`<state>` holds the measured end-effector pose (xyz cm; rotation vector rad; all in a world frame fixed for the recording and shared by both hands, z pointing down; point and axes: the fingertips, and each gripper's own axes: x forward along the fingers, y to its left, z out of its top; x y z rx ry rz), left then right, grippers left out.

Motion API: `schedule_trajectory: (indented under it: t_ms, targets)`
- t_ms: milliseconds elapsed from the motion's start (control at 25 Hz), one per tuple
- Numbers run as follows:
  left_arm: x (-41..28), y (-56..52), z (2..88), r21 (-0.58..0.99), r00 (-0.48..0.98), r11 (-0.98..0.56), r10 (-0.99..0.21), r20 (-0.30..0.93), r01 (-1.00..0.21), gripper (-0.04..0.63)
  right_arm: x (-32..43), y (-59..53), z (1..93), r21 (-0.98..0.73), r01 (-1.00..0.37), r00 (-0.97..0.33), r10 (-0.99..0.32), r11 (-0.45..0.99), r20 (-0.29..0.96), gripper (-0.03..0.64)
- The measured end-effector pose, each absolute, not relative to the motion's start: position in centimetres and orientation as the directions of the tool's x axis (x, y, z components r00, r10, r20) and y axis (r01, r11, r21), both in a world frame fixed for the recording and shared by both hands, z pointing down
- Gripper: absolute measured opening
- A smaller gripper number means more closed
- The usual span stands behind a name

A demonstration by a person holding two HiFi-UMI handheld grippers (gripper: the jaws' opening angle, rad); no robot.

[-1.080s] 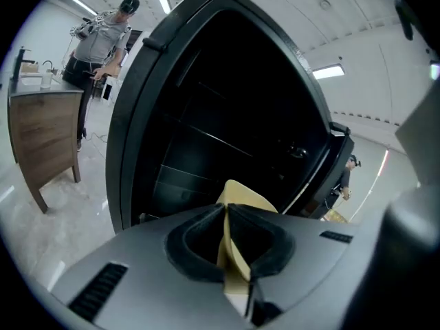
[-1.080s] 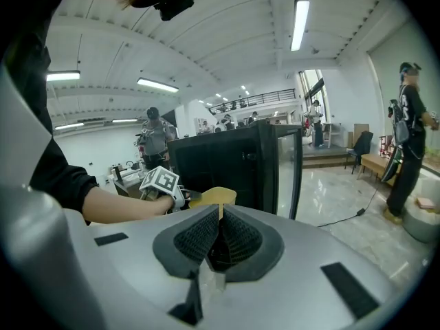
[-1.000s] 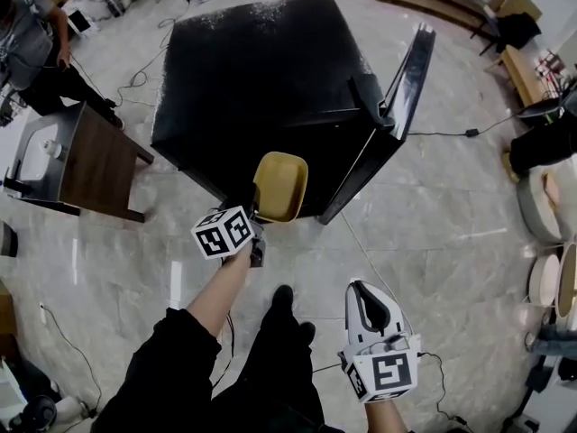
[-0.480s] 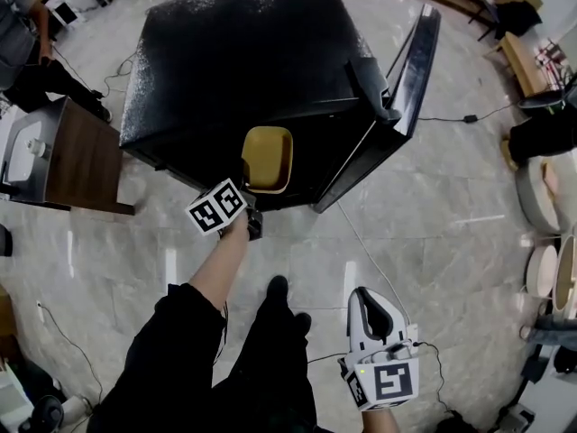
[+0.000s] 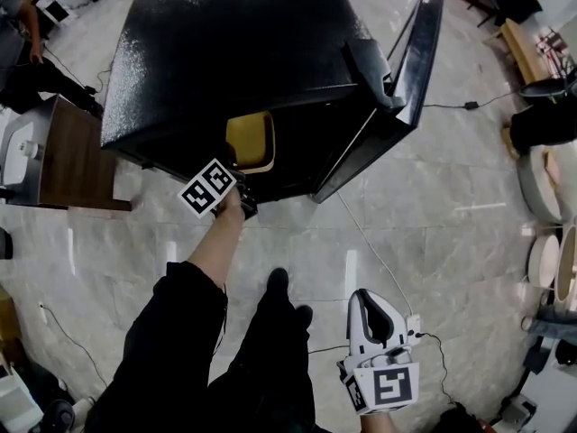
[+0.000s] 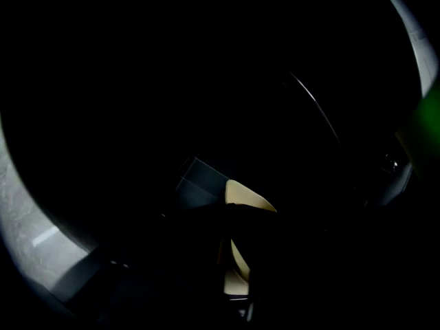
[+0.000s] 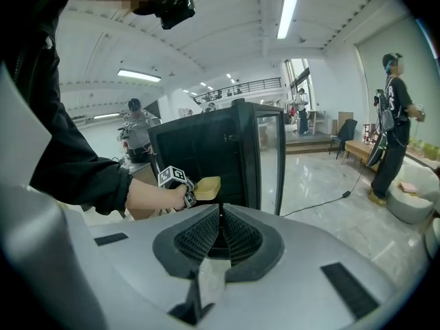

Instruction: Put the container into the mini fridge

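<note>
While the left gripper (image 5: 240, 183) clamps the one container (image 5: 250, 141) at the open front of the single mini fridge (image 5: 243, 52), the right gripper (image 5: 371, 321) hangs closed, empty.

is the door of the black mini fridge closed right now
No, the door of the black mini fridge stands swung wide open, with the yellow plastic container at the opening.

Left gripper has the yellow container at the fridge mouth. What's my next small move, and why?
Probably ease the left gripper forward into the mini fridge before releasing. The container is only partly under the fridge's top edge, with its near end outside and clamped in the jaws. The door stands open, so the way looks clear.
</note>
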<state>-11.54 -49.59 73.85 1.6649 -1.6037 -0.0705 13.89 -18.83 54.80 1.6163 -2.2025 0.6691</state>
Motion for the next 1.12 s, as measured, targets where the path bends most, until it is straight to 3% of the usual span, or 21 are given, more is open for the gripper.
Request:
schedule_trajectory:
  t_ms: [720, 1120]
  targets:
    - [-12.0, -53.3, 75.1, 0.491, 0.032, 0.246, -0.870, 0.491, -0.836, 0.026, 14.8, -18.0, 56.0, -0.182, -0.966, -0.255, -0.793, 0.184, 0.553, 0.039]
    - [-10.7, -54.5, 75.9, 0.564, 0.097, 0.236, -0.862, 0.497, -0.792, 0.029, 14.9, -18.1, 56.1, -0.183, -0.968, -0.245, -0.794, 0.171, 0.556, 0.039]
